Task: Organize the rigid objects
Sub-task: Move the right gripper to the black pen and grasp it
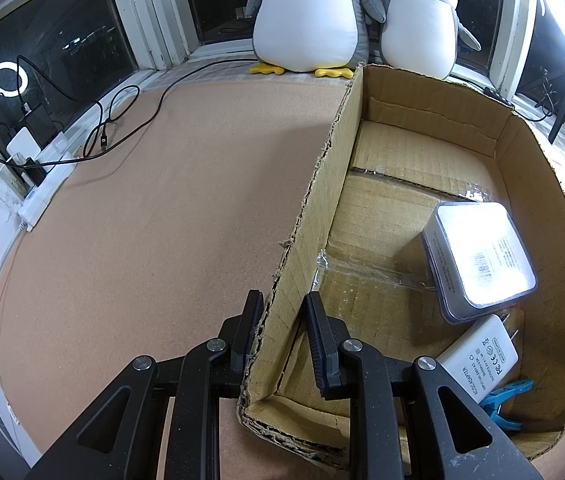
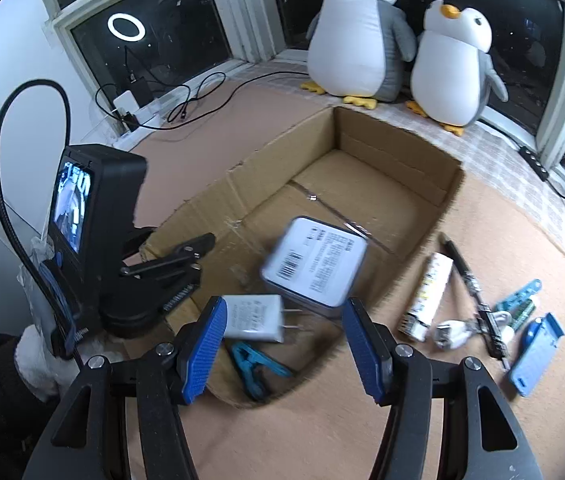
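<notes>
A cardboard box [image 1: 542,184] [image 2: 398,148] lies open on the cork table. Inside are a silver tin [image 1: 478,256] [image 2: 314,264], a white power adapter [image 1: 478,360] [image 2: 254,318] and a blue clip [image 1: 502,400] [image 2: 254,368]. My left gripper [image 1: 282,320] straddles the box's left wall near its front corner, one finger outside and one inside; whether it pinches the wall is unclear. It also shows in the right wrist view [image 2: 186,256]. My right gripper [image 2: 282,344] is open and empty above the box's near edge.
Right of the box lie a white tube [image 2: 428,296], a black pen-like tool [image 2: 474,292], a white plug [image 2: 450,332] and several blue items [image 2: 534,352]. Two plush penguins [image 2: 362,32] sit at the back. Cables and a power strip [image 1: 42,184] lie at the left.
</notes>
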`<action>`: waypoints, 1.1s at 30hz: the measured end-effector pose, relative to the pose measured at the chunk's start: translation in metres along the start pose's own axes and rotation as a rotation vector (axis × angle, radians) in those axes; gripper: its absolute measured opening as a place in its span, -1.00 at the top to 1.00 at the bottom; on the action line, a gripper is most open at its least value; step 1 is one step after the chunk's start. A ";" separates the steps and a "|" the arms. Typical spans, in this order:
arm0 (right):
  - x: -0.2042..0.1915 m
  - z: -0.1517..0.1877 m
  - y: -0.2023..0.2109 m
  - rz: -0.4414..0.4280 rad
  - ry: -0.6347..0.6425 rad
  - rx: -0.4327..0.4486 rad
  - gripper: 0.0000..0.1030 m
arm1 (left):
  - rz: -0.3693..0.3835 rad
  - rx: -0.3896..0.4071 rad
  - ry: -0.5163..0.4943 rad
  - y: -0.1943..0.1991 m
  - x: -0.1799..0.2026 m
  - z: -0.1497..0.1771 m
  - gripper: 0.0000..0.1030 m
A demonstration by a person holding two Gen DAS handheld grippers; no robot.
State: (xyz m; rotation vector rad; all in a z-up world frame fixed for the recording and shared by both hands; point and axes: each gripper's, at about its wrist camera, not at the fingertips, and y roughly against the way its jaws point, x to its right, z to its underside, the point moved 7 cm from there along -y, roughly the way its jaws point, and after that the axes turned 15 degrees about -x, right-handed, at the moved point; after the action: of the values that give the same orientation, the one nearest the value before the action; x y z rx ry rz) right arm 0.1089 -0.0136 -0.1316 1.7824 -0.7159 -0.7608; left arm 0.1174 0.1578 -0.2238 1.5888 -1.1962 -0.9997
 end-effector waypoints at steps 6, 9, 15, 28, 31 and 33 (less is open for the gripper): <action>0.031 0.010 0.016 0.002 -0.038 0.020 -0.09 | 0.000 0.000 0.000 0.000 0.000 0.000 0.54; 0.052 0.015 0.024 -0.002 -0.061 0.029 -0.09 | -0.001 0.000 0.000 0.000 0.000 0.000 0.54; 0.101 0.013 0.024 0.028 -0.132 0.017 -0.09 | -0.001 0.000 0.000 0.000 0.000 0.000 0.54; 0.137 -0.009 -0.018 0.114 -0.081 -0.098 0.14 | 0.002 -0.001 0.003 0.000 -0.001 0.001 0.53; 0.138 -0.013 -0.027 0.120 -0.065 -0.122 0.15 | 0.002 0.000 0.004 0.000 -0.001 0.001 0.53; 0.139 -0.015 -0.033 0.124 -0.058 -0.139 0.21 | 0.004 0.000 0.007 -0.001 -0.001 0.001 0.53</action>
State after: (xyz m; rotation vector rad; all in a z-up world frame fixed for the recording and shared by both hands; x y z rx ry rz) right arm 0.2111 -0.1014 -0.1810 1.5810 -0.7859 -0.7626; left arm 0.1162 0.1590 -0.2247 1.5884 -1.1945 -0.9912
